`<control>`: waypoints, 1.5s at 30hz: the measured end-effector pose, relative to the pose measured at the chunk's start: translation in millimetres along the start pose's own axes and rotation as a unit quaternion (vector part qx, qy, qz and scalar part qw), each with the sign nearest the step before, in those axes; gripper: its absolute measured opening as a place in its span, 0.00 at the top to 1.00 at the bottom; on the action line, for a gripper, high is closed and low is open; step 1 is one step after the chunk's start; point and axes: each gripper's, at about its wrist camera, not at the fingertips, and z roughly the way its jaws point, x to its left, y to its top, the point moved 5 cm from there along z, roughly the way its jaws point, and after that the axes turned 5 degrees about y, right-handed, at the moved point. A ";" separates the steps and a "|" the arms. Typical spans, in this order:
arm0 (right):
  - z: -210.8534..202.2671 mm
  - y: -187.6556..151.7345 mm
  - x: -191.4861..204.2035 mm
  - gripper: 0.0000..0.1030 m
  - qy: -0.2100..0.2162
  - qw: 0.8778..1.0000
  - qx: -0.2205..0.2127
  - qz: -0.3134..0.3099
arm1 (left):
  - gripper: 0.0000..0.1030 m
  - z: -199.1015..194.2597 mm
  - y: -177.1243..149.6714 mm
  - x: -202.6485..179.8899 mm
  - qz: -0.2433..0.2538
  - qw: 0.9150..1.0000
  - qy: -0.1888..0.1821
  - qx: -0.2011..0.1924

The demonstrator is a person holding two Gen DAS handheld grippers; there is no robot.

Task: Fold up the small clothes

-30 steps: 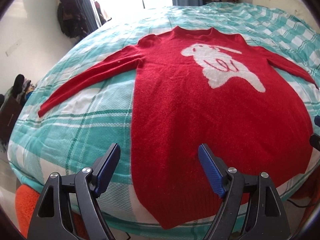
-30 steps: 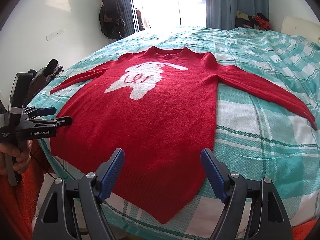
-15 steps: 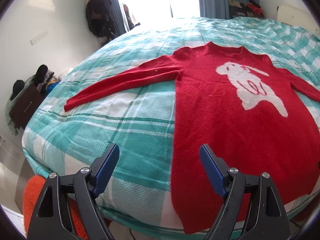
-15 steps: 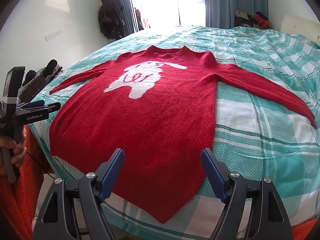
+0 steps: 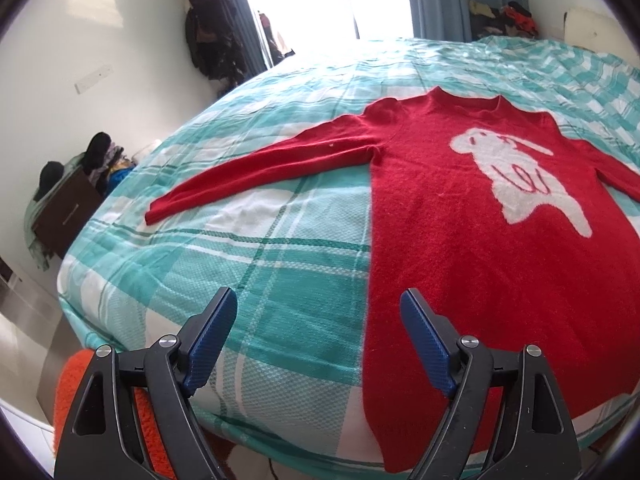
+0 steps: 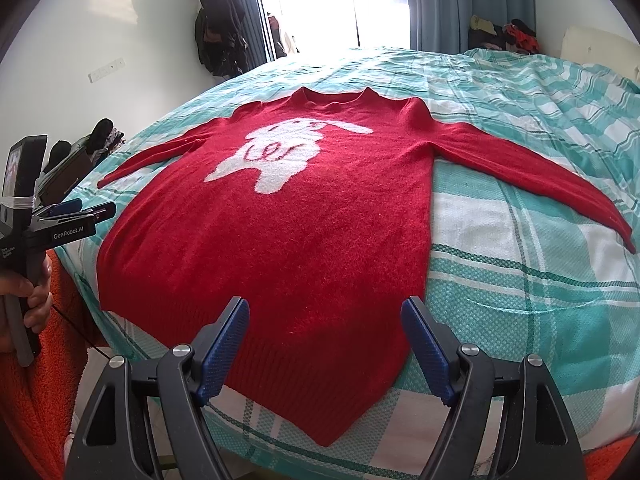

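A red sweater with a white animal figure lies flat, front up, on the bed, both sleeves spread out sideways. In the left wrist view the sweater fills the right half, and its left sleeve stretches out to the left. My left gripper is open above the bed's near edge, just left of the sweater's side, with nothing between its blue pads. My right gripper is open over the sweater's ribbed hem, holding nothing. The right wrist view also shows the left gripper at the far left, held by a hand.
The bed wears a teal and white checked cover. Orange fleece cloth shows below the bed's near edge. A dark cabinet with piled things stands at the left wall, dark clothes hang by the bright window, and curtains hang behind.
The left gripper swung to the left, so the sweater slid to the right of its view and the left sleeve came into full sight. The right gripper stayed still.
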 end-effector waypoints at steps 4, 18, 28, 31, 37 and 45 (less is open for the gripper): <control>-2.6 1.1 -3.4 0.24 0.001 1.000 -0.005 0.008 | 0.16 -0.4 2.1 6.2 -0.012 1.000 0.006 -0.003; -61.2 37.2 -214.3 0.24 0.013 0.921 -0.150 0.359 | 0.15 12.1 -2.6 21.4 -0.034 0.999 0.023 0.014; -38.3 6.9 -376.1 0.31 0.014 0.780 -0.193 0.596 | 0.14 22.5 -8.4 12.6 -0.016 0.999 0.025 0.037; -32.3 13.3 -384.4 0.31 -0.004 0.769 -0.194 0.609 | 0.14 26.5 -10.2 10.3 -0.015 0.999 0.023 0.045; -31.0 28.5 -398.8 0.93 -0.073 0.791 -0.151 0.588 | 0.14 26.1 -11.1 18.0 -0.028 0.998 0.017 0.047; -55.1 182.3 -304.5 0.93 0.024 0.896 -0.177 0.406 | 0.14 37.0 -14.2 31.1 -0.073 0.995 -0.006 0.068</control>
